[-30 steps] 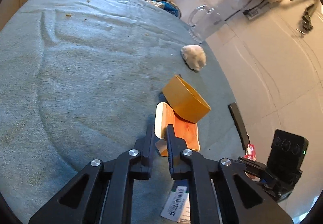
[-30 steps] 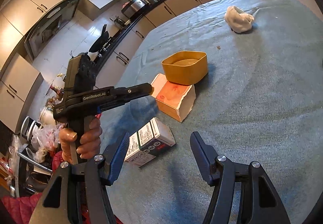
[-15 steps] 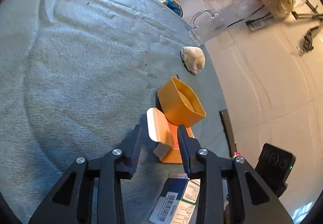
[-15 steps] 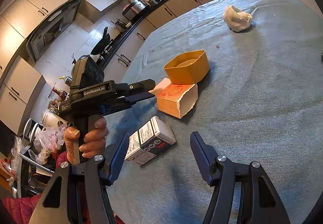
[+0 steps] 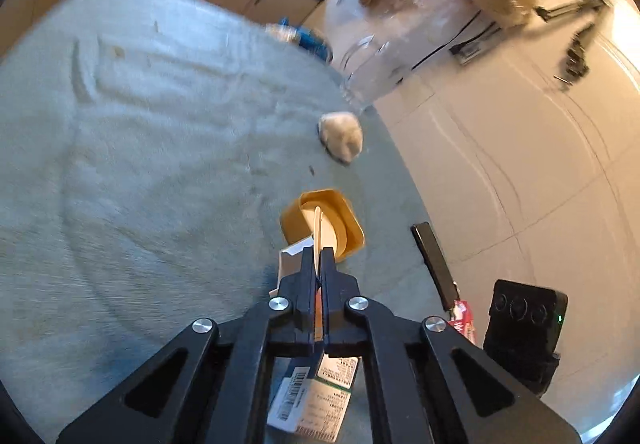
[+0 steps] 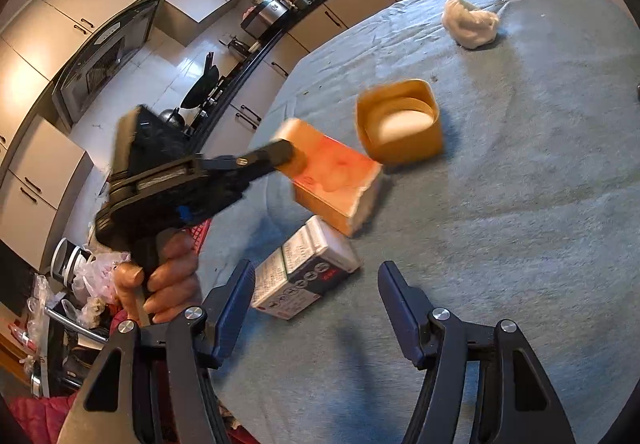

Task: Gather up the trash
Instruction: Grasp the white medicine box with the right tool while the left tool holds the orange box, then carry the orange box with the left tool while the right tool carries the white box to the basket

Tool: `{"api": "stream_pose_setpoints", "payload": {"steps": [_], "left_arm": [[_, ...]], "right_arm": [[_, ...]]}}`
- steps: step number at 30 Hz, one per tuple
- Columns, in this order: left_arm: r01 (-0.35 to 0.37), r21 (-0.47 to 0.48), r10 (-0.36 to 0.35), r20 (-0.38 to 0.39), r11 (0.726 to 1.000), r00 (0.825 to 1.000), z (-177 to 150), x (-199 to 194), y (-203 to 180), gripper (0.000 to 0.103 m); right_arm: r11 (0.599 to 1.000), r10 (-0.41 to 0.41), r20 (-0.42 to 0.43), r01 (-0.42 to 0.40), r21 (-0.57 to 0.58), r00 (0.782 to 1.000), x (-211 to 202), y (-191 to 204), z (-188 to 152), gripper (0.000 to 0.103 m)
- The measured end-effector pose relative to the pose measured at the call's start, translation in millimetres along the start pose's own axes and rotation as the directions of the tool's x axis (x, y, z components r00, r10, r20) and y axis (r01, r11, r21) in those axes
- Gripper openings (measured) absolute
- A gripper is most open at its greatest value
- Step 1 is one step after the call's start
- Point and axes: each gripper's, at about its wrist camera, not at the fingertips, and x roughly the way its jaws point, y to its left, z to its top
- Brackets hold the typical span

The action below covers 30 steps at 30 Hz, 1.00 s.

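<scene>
The left hand-held gripper [image 6: 288, 154], at mid-left of the right wrist view, is clamped on the thin open flap of an orange carton [image 6: 340, 188], probably because the flap is the easiest edge to pinch. The carton tilts, lifted off the grey-covered surface [image 6: 520, 224]. A hand [image 6: 160, 284] grips the handle from below, nose angled down. The right hand-held gripper [image 6: 316, 308] hovers open and empty near a white box [image 6: 308, 268]. A yellow tub [image 6: 400, 124] sits behind.
</scene>
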Motion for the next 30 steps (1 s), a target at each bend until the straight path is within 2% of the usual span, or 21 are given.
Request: {"api": "stream_pose_setpoints", "payload": {"steps": [3,6,12,15,19,22,24,26,27,30], "left_arm": [[-0.052,0.057,0.047,0.077,0.997,0.996,-4,-29,-7,0.002],[-0.115,0.098,0.100,0.146,0.989,0.984,-10,-56,-9,0.002],[-0.216,0.117,0.179,0.267,0.969,0.947,-21,-102,2,0.002],[-0.235,0.113,0.193,0.294,0.965,0.936,-26,-116,11,0.002],[-0.255,0.106,0.210,0.321,0.961,0.924,-37,-133,23,0.002],[-0.256,0.099,0.211,0.330,0.962,0.920,-41,-139,28,0.002],[-0.253,0.095,0.209,0.335,0.963,0.919,-45,-143,31,0.002],[-0.250,0.096,0.205,0.335,0.963,0.920,-47,-145,33,0.002],[-0.251,0.096,0.206,0.337,0.963,0.919,-48,-147,33,0.002],[-0.248,0.094,0.203,0.338,0.964,0.919,-51,-149,36,0.002]], "right_arm": [[1.000,-0.010,-0.022,0.010,-0.003,1.000,10,12,-1,0.070],[1.000,-0.028,-0.046,0.028,0.002,0.999,23,25,0,0.070],[0.986,-0.162,-0.077,0.158,-0.055,0.984,51,57,3,0.072],[0.957,-0.273,-0.061,0.264,-0.122,0.960,65,75,5,0.072],[0.894,-0.406,-0.040,0.387,-0.225,0.913,89,95,10,0.072],[0.850,-0.465,-0.053,0.429,-0.305,0.884,105,100,7,0.072],[0.813,-0.516,-0.028,0.479,-0.332,0.856,110,101,1,0.072],[0.806,-0.528,-0.015,0.495,-0.323,0.849,105,97,-1,0.063],[0.815,-0.522,-0.025,0.489,-0.311,0.853,101,92,-1,0.048],[0.851,-0.477,-0.025,0.454,-0.266,0.879,84,81,3,0.041]]}}
